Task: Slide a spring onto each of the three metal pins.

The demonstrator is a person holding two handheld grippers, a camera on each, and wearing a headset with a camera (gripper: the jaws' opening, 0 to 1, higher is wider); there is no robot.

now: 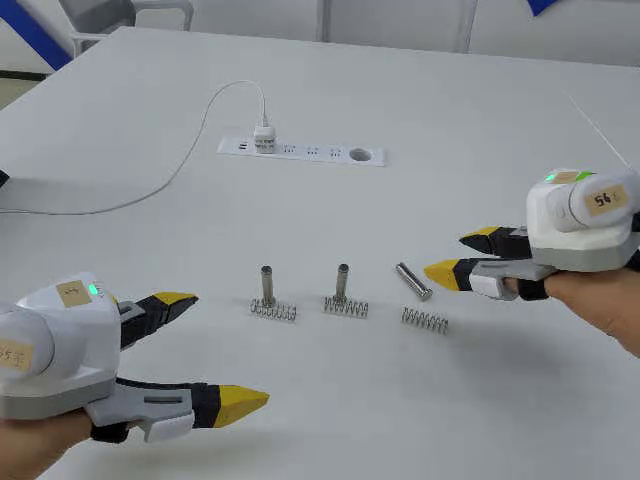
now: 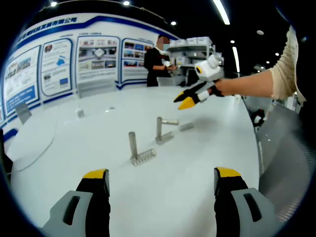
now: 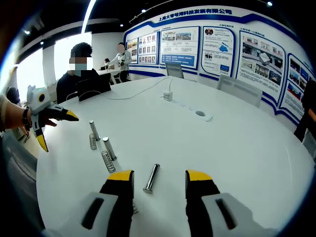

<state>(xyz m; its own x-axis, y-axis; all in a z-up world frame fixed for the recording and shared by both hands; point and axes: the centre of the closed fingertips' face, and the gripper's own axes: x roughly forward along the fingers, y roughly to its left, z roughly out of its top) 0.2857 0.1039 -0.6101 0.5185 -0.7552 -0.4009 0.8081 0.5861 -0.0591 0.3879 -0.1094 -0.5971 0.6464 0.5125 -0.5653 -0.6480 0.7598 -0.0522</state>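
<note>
Two metal pins stand upright on the white table, one (image 1: pixel 268 285) on the left and one (image 1: pixel 343 282) in the middle. A third pin (image 1: pixel 413 281) lies on its side to the right. A spring lies flat in front of each: left (image 1: pixel 273 311), middle (image 1: pixel 346 307), right (image 1: pixel 424 320). My left gripper (image 1: pixel 225 350) is open with nothing in it, at the near left and well short of the left pin (image 2: pixel 133 145). My right gripper (image 1: pixel 445 255) is open too, just right of the lying pin (image 3: pixel 151 178), which lies on the table ahead of its fingertips.
A white power strip (image 1: pixel 300 152) with a plugged-in charger (image 1: pixel 264 137) and a cable lies behind the pins. A chair (image 1: pixel 120 14) stands at the far left table edge. People (image 3: pixel 81 71) sit and stand beyond the table.
</note>
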